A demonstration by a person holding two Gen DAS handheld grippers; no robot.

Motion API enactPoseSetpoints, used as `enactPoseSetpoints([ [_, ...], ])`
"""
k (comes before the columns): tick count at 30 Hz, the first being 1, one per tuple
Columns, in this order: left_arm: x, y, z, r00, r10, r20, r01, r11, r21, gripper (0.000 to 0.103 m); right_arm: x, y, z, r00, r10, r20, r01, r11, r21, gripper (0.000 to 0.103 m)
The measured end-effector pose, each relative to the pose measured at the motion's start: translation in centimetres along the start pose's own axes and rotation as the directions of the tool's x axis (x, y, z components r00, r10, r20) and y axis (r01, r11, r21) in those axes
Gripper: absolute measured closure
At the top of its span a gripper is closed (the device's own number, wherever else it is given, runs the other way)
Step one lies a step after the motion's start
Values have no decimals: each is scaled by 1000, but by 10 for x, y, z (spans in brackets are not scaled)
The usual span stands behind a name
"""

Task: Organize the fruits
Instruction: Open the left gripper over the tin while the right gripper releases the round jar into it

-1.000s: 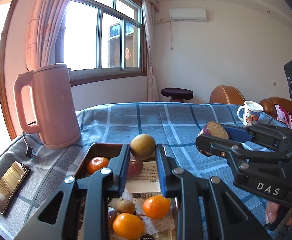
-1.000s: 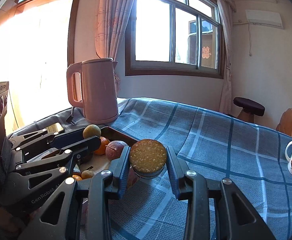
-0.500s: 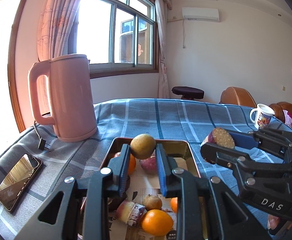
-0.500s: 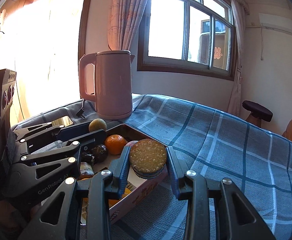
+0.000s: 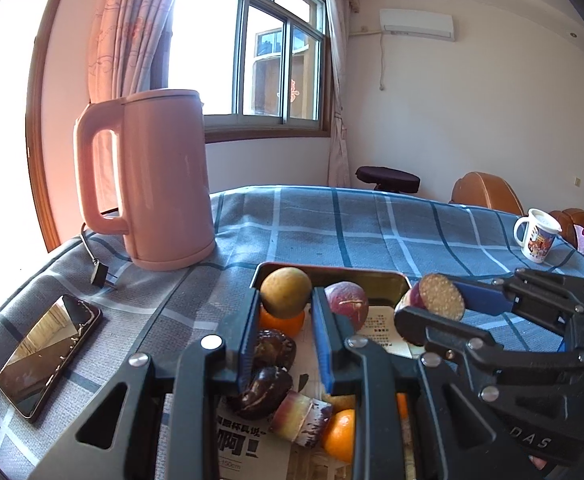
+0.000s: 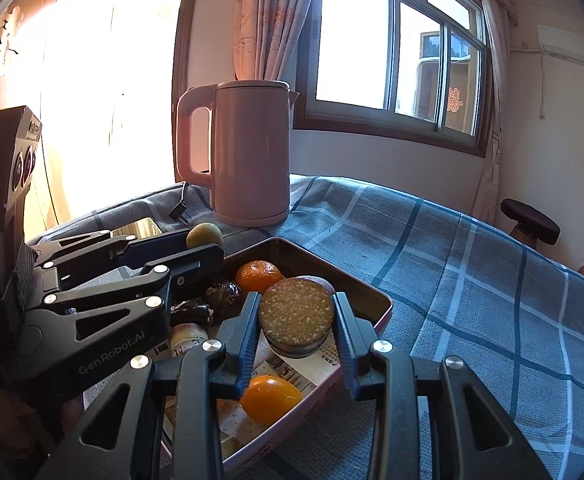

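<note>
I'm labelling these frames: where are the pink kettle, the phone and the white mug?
pink kettle (image 5: 163, 184), left wrist view, middle of its body
phone (image 5: 47, 354), left wrist view, its screen
white mug (image 5: 536, 236), left wrist view, its printed side

Your left wrist camera looks forward and slightly down along its gripper (image 5: 285, 308), close over the tray (image 5: 334, 272), facing the window (image 5: 247, 52). Your right wrist camera sits just beside it, angled the same way from the tray's (image 6: 384, 300) other side. Both views share the tray, the pink kettle (image 5: 159, 184) and the checked counter (image 5: 372, 232), and each catches the other gripper at its edge.
</note>
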State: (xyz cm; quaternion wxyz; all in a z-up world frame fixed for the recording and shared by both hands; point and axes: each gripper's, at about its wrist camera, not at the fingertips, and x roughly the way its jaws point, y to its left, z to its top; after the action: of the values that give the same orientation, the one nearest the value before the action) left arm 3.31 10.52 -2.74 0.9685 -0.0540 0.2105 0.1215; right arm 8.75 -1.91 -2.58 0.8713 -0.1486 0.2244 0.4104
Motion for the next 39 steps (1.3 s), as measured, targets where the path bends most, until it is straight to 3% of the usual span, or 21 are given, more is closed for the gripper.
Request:
enactPoseSetpoints([
  [26,19,5,-5,991,7,-130,-5,1000,18,75,35,11,-9,988,55,-145,-54,998,12,66],
  [29,18,4,-5,992,14,-128,-11,1000,21,64,38,12,-10,983,70,-172,-68,998,15,64],
  [31,16,3,-5,992,16,-121,-14,1000,23,50,39,13,-11,982,68,-179,-67,998,12,53],
  [39,1,3,-2,997,-1,-80,2,1000,12,35,26,13,-11,987,53,-149,-52,999,11,49],
])
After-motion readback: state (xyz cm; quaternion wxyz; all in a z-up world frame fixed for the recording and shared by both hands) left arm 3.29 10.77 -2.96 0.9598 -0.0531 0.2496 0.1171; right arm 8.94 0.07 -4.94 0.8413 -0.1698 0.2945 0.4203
